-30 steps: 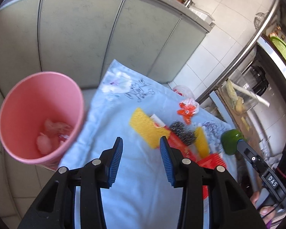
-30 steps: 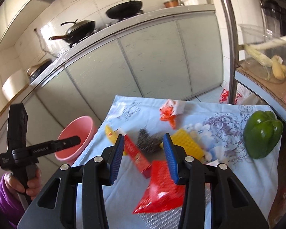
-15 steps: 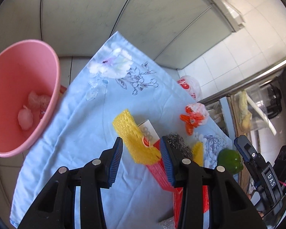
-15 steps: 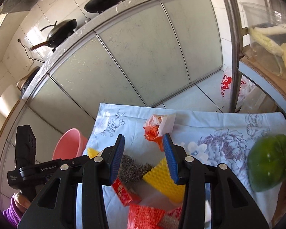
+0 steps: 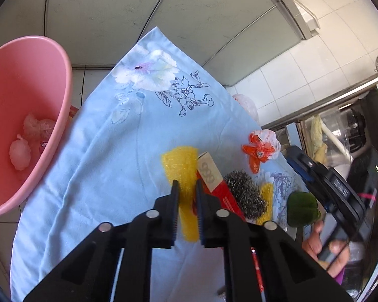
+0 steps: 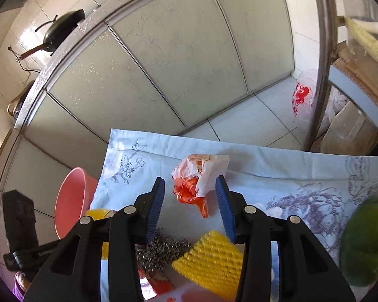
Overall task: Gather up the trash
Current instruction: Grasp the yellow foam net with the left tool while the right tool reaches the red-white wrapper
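Observation:
A light blue flowered cloth (image 5: 128, 151) carries the trash. My left gripper (image 5: 186, 191) has its jaws nearly closed around a yellow foam net (image 5: 181, 168), next to a red-and-white carton (image 5: 211, 176) and a steel wool scourer (image 5: 244, 193). A pink bin (image 5: 25, 115) with white scraps inside stands at the left. My right gripper (image 6: 191, 201) is open, its jaws on either side of a crumpled orange-and-white plastic bag (image 6: 196, 178). A second yellow foam net (image 6: 211, 259) lies below it.
A green bell pepper (image 6: 365, 241) lies at the cloth's right edge. Grey cabinet doors (image 6: 176, 63) stand behind. A red-printed plastic bag (image 6: 302, 95) sits on the tiled floor. A shelf frame with vegetables (image 6: 363, 37) is at the right.
My left gripper moved down onto the yellow foam net and its jaws narrowed around it. My right gripper moved forward to straddle the orange-and-white bag.

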Motion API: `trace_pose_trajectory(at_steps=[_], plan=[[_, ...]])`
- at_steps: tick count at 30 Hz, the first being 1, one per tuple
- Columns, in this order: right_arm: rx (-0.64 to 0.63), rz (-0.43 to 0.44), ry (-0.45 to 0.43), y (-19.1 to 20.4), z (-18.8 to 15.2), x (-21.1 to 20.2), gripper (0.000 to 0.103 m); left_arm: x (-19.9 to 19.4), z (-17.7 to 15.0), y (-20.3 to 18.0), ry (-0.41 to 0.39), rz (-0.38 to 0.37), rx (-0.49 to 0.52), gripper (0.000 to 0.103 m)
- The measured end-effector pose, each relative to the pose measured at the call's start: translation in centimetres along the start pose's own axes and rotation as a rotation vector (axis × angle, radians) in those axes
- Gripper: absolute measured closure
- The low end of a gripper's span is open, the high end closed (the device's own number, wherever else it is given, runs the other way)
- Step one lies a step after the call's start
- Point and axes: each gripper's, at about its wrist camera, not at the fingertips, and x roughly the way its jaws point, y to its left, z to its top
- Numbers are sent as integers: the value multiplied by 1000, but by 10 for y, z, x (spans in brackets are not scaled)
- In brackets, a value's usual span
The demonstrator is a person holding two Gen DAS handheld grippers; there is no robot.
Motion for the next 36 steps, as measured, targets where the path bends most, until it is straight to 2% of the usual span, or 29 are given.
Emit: trace_pose_trajectory(at_steps=[7, 14, 18, 22, 26, 36], plan=[[32, -60, 75, -7, 5, 30, 60, -32, -16, 1, -100, 12, 124, 94], [50, -50, 88, -10, 6, 40, 60, -49, -27, 13, -123, 4, 152, 94], [35, -38, 88, -6, 6, 38, 68, -52, -29, 21, -126, 1, 142, 94], [16, -38, 74, 1, 3, 33, 85, -58, -32, 25, -137, -2, 143, 94], [-17, -54, 44, 11, 1, 25, 92, -65, -36, 28, -148, -6, 145, 94], [-92, -42, -42, 38, -23, -25, 93, -88, -50, 30, -192, -14, 171, 94]])
